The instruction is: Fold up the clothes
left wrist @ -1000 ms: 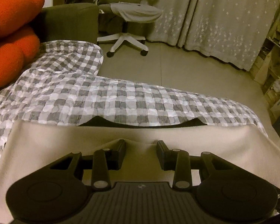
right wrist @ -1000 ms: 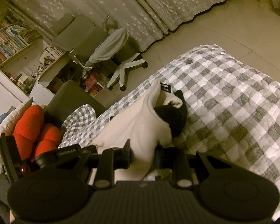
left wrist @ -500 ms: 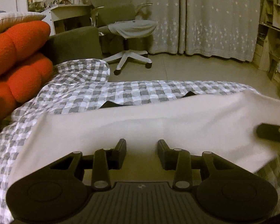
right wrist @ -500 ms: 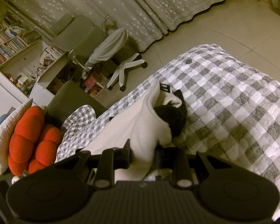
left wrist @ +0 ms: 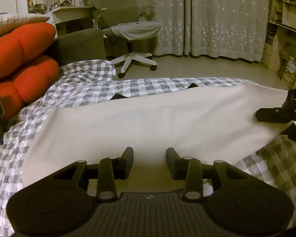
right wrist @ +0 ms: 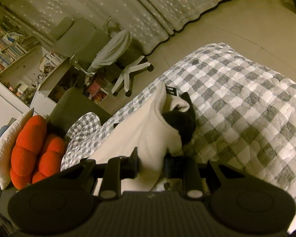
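A cream garment (left wrist: pixel 148 122) with black trim (right wrist: pixel 179 124) is stretched across the grey checked quilt (left wrist: pixel 84 90). Cloth runs between the fingers of my left gripper (left wrist: pixel 150 158), which is shut on the garment's near edge. My right gripper (right wrist: pixel 151 162) is shut on a bunched fold of the same garment (right wrist: pixel 132 134). In the left wrist view that right gripper (left wrist: pixel 282 116) pinches the garment's right end at the frame edge. A small black label (right wrist: pixel 171 90) shows at the garment's far end.
A red bumpy cushion (left wrist: pixel 19 63) and a pale pillow (right wrist: pixel 2 158) lie at the left of the quilt (right wrist: pixel 246 118). Beyond stand a dark sofa arm (left wrist: pixel 79 45), a white-based office chair (left wrist: pixel 132 31), starred curtains (left wrist: pixel 217 15) and shelves (left wrist: pixel 286 39).
The left gripper has risen and levelled, pulling the garment out longer and flatter. The right gripper has come into the left view's right edge. The right view has barely changed.
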Action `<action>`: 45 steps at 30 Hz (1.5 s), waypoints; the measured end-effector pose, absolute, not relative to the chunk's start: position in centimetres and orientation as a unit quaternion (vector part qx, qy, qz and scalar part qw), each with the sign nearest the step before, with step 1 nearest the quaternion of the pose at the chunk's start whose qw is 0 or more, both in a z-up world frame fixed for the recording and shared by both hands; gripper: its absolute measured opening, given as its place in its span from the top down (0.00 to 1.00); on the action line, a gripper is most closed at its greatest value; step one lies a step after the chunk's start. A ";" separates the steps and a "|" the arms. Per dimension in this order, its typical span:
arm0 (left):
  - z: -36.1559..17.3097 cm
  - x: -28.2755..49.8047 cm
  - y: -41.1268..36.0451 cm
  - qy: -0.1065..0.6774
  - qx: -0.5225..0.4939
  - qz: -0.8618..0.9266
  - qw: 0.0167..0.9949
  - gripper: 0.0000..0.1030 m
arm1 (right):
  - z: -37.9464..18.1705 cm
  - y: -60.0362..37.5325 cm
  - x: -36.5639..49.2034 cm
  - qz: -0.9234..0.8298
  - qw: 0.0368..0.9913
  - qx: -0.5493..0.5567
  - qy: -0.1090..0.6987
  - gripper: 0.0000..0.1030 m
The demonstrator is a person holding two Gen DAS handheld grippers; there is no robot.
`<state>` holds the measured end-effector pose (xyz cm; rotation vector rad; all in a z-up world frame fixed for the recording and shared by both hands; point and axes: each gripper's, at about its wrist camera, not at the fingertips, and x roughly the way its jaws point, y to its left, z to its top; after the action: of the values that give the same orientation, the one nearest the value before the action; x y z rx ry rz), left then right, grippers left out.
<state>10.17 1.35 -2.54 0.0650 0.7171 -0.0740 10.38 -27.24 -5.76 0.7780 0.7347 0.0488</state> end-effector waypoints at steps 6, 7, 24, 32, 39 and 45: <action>-2.3 9.2 4.1 0.353 0.015 -0.060 0.934 0.63 | -6.1 -27.6 10.4 0.019 0.854 0.380 0.356 0.74; -2.3 9.0 4.6 0.352 0.011 -0.063 0.934 0.63 | -6.1 -27.4 10.4 0.017 0.856 0.375 0.355 0.75; -1.7 8.3 12.1 0.362 -0.093 -0.074 0.924 0.63 | -5.5 -26.6 10.2 -0.002 0.859 0.368 0.356 0.74; -1.0 8.4 15.4 0.360 -0.156 -0.090 0.915 0.63 | -2.9 -22.9 9.9 -0.002 0.916 0.246 0.318 0.78; -1.8 8.6 17.2 0.373 -0.207 -0.091 0.900 0.66 | -2.5 -22.1 10.0 -0.021 0.913 0.257 0.315 0.78; -1.8 8.4 17.9 0.376 -0.231 -0.091 0.893 0.66 | -1.7 -20.2 9.7 -0.035 0.932 0.207 0.297 0.79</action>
<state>8.41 17.95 -1.84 -0.4783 0.7796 -0.1894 9.73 -20.24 -1.71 0.4233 0.6082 -0.0725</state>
